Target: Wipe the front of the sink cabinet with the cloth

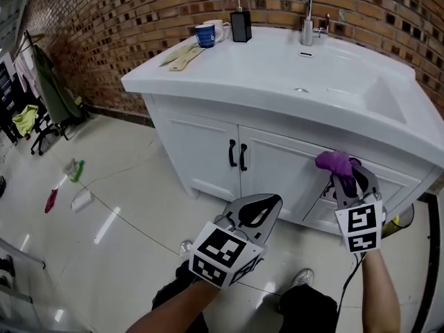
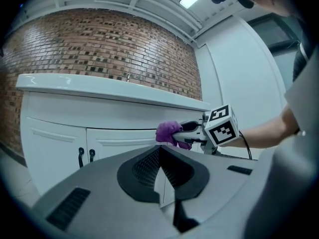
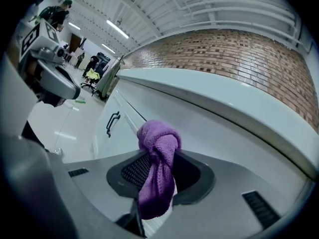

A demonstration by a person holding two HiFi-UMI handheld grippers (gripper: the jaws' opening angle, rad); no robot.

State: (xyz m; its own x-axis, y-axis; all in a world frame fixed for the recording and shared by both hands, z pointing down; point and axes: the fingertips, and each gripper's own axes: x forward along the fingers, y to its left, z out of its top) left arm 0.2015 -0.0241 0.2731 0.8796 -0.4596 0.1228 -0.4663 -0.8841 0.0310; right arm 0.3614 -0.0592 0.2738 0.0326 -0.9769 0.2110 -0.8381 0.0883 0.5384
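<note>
The white sink cabinet (image 1: pixel 277 165) stands ahead, with two black door handles (image 1: pixel 237 155) left of its middle. My right gripper (image 1: pixel 341 177) is shut on a bunched purple cloth (image 1: pixel 334 161), held up at the cabinet's right front just below the counter edge. In the right gripper view the cloth (image 3: pixel 158 158) hangs knotted between the jaws of that gripper (image 3: pixel 160 151), close to the cabinet front (image 3: pixel 164 113); contact is unclear. My left gripper (image 1: pixel 267 203) hangs lower, before the middle door, shut and empty. Past its jaws, the left gripper (image 2: pixel 159 152) view shows the cloth (image 2: pixel 169 132).
On the counter stand a blue mug (image 1: pixel 205 35), a black soap dispenser (image 1: pixel 241 25) and the faucet (image 1: pixel 306 12). Small litter (image 1: pixel 73 168) lies on the glossy floor at left, and a chair with clothes (image 1: pixel 41 96) stands further left.
</note>
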